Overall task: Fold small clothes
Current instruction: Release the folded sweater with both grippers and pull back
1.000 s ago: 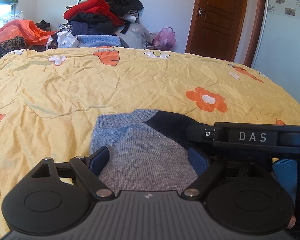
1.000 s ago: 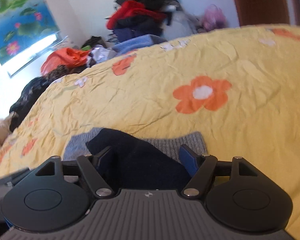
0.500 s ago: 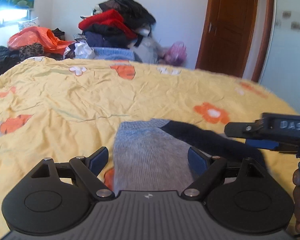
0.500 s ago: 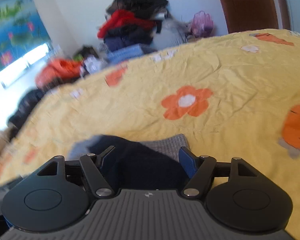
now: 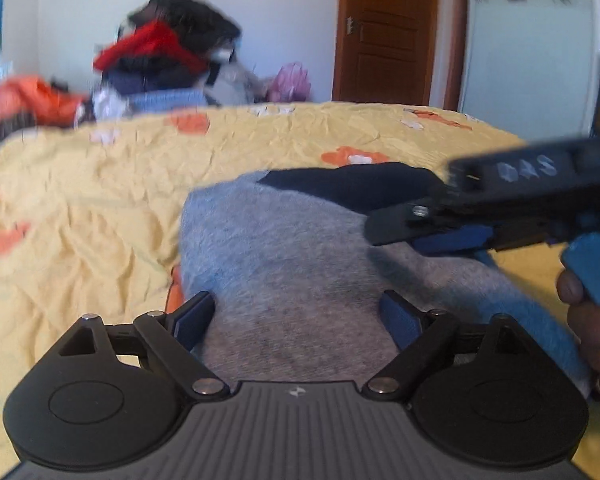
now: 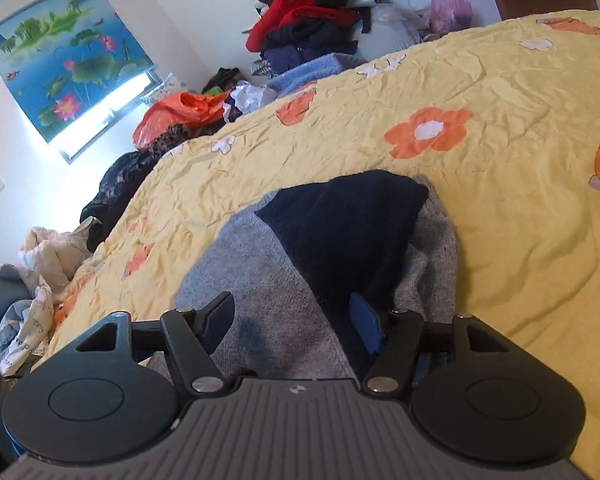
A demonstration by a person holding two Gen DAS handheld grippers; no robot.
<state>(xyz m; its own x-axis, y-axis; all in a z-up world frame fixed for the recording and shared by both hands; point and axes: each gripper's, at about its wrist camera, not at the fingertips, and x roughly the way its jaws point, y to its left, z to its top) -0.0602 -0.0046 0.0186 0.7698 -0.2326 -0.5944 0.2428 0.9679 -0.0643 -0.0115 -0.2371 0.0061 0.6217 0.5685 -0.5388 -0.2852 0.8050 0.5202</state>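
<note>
A small grey knitted garment [image 5: 284,256] with a dark navy part [image 5: 352,184] lies on the yellow flowered bedspread [image 5: 80,208]. My left gripper [image 5: 296,316] is open, its blue pads either side of the grey knit's near edge. The right gripper [image 5: 452,236] shows from the side at the right of the left wrist view, over the navy part. In the right wrist view the right gripper [image 6: 296,320] is open above the grey knit [image 6: 256,276] and the navy part [image 6: 348,220].
A tall heap of clothes [image 6: 312,28] stands beyond the far edge of the bed, with an orange bag [image 6: 172,112]. More clothes [image 6: 32,280] lie off the bed's left side. A brown door [image 5: 388,32] is at the back right.
Both grippers rose and pulled back toward the near edge. The garment now shows further forward and larger between the fingers. The right gripper swung in over the navy part.
</note>
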